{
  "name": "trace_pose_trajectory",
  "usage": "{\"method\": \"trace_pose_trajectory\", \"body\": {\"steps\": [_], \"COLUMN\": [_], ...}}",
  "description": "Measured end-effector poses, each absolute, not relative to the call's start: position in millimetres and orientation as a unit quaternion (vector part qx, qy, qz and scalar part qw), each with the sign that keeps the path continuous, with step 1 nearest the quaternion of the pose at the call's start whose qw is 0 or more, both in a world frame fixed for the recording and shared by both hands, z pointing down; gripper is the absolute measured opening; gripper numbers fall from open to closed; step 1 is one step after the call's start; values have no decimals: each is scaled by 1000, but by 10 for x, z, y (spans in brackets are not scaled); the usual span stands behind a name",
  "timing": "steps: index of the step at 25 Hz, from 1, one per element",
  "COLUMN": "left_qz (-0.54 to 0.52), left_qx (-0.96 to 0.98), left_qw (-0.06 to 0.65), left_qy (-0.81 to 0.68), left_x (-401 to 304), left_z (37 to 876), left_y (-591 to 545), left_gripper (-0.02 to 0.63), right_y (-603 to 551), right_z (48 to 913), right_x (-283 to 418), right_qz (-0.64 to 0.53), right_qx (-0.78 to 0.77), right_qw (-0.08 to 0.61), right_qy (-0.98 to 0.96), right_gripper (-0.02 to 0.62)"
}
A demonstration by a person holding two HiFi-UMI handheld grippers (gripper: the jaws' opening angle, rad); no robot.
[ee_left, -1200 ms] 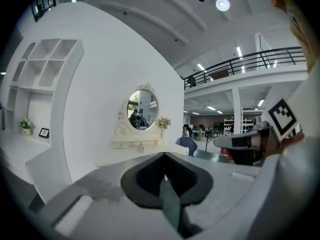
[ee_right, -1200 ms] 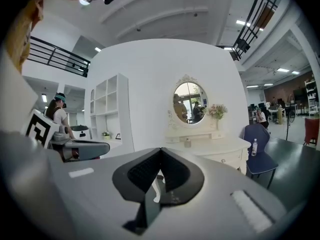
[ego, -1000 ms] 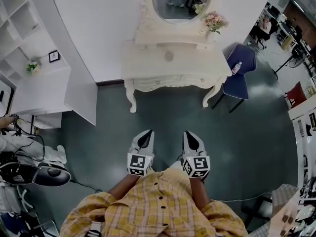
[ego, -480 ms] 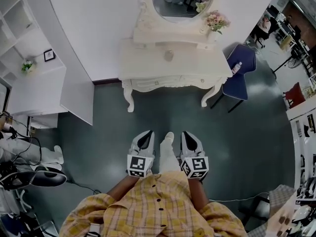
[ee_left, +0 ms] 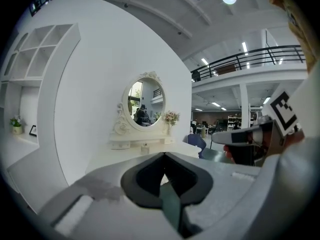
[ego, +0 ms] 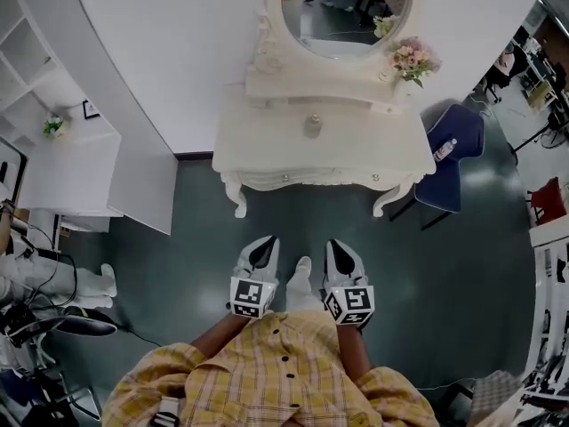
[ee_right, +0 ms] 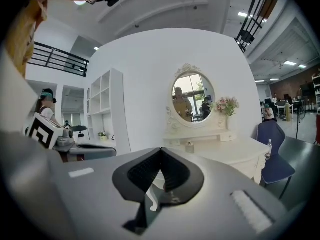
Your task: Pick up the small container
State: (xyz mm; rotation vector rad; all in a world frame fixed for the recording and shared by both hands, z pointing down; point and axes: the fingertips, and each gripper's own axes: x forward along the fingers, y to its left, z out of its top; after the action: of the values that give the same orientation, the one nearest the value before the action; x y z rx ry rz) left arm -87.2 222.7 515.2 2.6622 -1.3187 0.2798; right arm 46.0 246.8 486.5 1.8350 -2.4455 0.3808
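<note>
The small container (ego: 313, 124) is a little pale jar standing on the white dressing table (ego: 267, 154), just below the mirror shelf. It shows small in the left gripper view (ee_left: 145, 147) and in the right gripper view (ee_right: 189, 147). Both grippers hang over the dark floor, well short of the table. My left gripper (ego: 264, 244) is shut with nothing between its jaws, tips meeting (ee_left: 164, 156). My right gripper (ego: 337, 246) is likewise shut and empty (ee_right: 161, 151). They point side by side at the table.
An oval mirror (ego: 347, 7) and a vase of pink flowers (ego: 413, 58) stand at the table's back. A blue chair (ego: 455, 154) with a bottle on it sits right of the table. White shelving (ego: 71, 163) stands left. Cables and equipment lie at the lower left.
The dressing table has come lower and closer in the head view as the person steps toward it. Both grippers stay shut and side by side.
</note>
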Motion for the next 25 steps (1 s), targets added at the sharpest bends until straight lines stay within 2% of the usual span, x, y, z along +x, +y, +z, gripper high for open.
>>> {"method": "trace_pose_trajectory", "body": {"steps": [14, 25], "left_qz": [90, 111], "left_qx": [871, 861], "left_qw": [70, 78], "left_qy": [-479, -489], "left_x": [-175, -14], "left_z": [4984, 5001], "left_y": [873, 402], "left_gripper": [0, 0], "right_y": [964, 455], "right_z": [4758, 4828], "right_x": [1095, 1162], "right_qz": [124, 143], "right_qx": [555, 535], "right_qw": [28, 30], "right_qy": [-822, -832], "right_gripper": [2, 2]}}
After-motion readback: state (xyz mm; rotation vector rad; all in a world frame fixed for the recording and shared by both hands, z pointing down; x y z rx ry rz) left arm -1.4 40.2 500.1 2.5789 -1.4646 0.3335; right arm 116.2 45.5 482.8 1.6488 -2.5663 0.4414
